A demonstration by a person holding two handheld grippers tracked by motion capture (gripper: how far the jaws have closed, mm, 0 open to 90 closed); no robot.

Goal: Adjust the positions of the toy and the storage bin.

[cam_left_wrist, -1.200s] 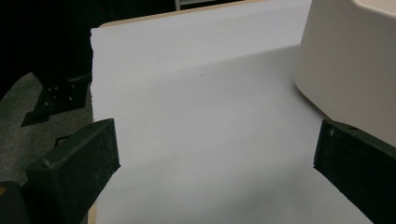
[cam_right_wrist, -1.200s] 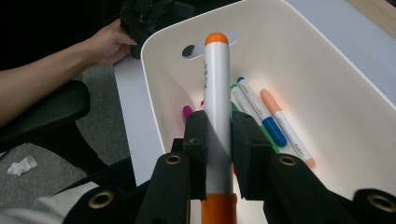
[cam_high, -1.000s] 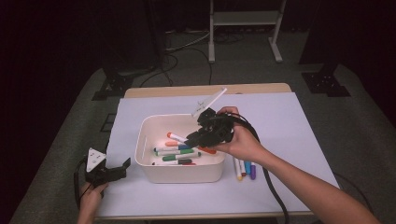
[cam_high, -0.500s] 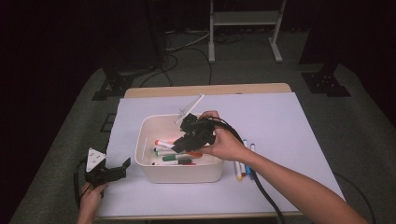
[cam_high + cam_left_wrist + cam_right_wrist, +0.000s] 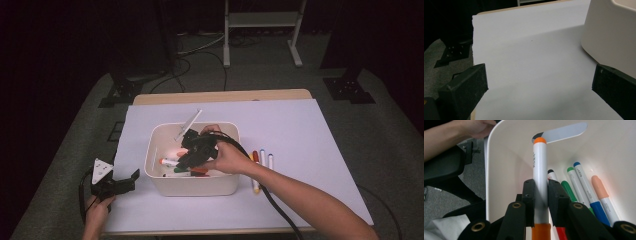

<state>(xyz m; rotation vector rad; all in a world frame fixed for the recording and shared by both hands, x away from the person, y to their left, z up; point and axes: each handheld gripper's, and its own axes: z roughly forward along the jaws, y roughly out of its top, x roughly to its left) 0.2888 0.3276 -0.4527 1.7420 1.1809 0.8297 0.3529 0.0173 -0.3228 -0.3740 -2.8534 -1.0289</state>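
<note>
White paper covers the counter (image 5: 320,130) in a dark room, and a cream bin (image 5: 190,185) stands near its middle. Right tongs (image 5: 540,195), lowered inside the bin, are clamped on an orange-capped marker (image 5: 539,170) at mid-barrel, its orange cap pointing toward the bin's far wall; at least 4 other markers (image 5: 584,187) lie beside it on the bin floor, and 3 loose markers (image 5: 262,162) rest on the paper just right of the bin. Left tongs (image 5: 122,184) stand apart and hold nothing, near the bin's left wall. Judged handling: the marker is light, rigid and not fragile, but its smooth round plastic barrel may roll or swivel between the pads; a grip square across the barrel's middle, as shown, balances it best
</note>
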